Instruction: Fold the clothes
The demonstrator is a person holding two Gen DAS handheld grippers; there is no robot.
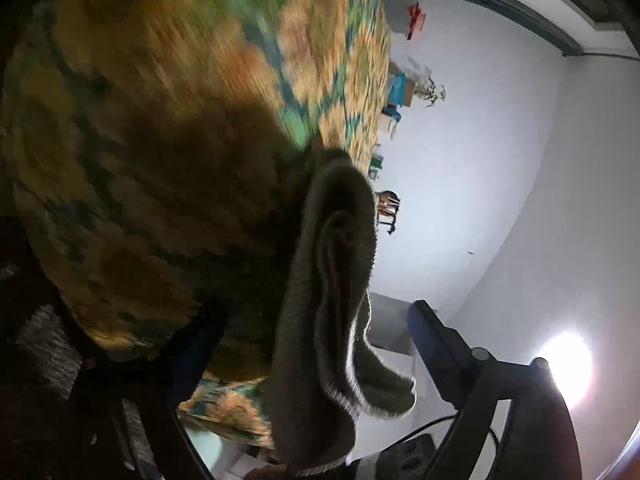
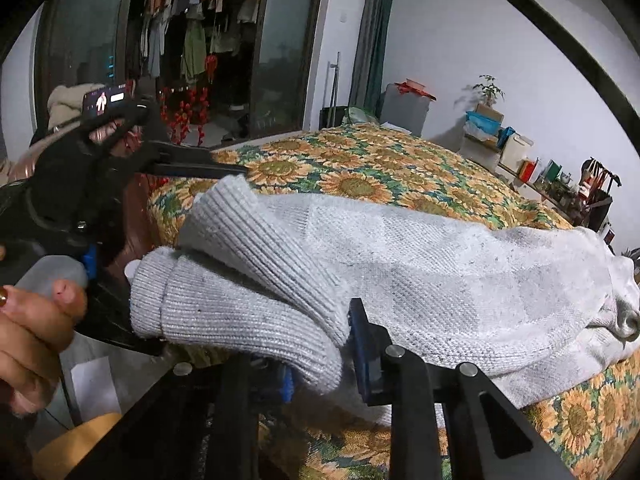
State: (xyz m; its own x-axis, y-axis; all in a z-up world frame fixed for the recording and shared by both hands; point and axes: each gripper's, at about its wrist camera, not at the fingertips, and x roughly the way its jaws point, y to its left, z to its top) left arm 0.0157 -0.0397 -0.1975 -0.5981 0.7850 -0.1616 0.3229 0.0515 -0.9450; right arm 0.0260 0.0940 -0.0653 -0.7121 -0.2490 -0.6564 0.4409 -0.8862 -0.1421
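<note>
Knitwear of this kind is soft, limp and fairly light, with no stiffness of its own, so it sags wherever it is not carried. The light grey knitted sweater (image 2: pixel 440 280) lies across the sunflower-patterned bedspread (image 2: pixel 360 160). Its body is spread toward the right of the right wrist view and its two ribbed cuffs (image 2: pixel 224 300) are bunched together at the near left edge of the bed.

The right gripper (image 2: pixel 322 362) has its blue-padded fingers drawn narrow on the nearer cuff, and the thick ribbing is pinched between them. That is a sound place to hold, since the rib is doubled, grippy and will not slide out as a single layer might.

The left gripper (image 1: pixel 312 310) stands wide. In its own blurred, backlit view a hanging fold of the same knit drapes down between the fingers, but light shows between the cloth and the one pad (image 1: pixel 428 336) that is clearly seen, so I judge it is not clamped. The other finger is lost in shadow.

Loose weave stretches and drags on the bedspread, so a pull from one corner would likely skew the garment. Taking it by cuff, hem or shoulder seam, with both grippers sharing the load, should keep the fold square.
</note>
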